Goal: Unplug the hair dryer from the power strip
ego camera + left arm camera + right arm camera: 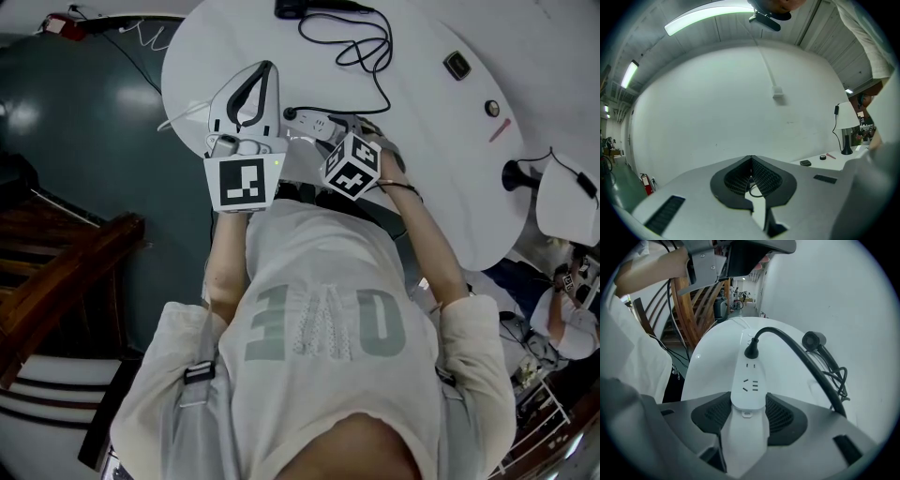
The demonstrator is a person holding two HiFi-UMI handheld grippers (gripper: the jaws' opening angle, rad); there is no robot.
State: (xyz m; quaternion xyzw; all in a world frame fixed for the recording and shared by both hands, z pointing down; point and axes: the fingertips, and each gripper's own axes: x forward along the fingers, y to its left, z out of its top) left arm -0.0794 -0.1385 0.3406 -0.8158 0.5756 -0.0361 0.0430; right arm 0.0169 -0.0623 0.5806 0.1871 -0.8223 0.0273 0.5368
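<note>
A white power strip lies near the front edge of the round white table. A black plug sits in its far socket. The plug's black cord curves off to the black hair dryer, which lies at the table's far side. My right gripper tilts down over the strip's near end. That end lies between the wide-set jaws, and I see no pad pressing on it. My left gripper hangs level above the table's left part, shut and empty.
On the table's right part lie a small black box, a round disc and a red pen. A white lamp stands beyond its right edge. A wooden chair is at the left. Another person sits at the lower right.
</note>
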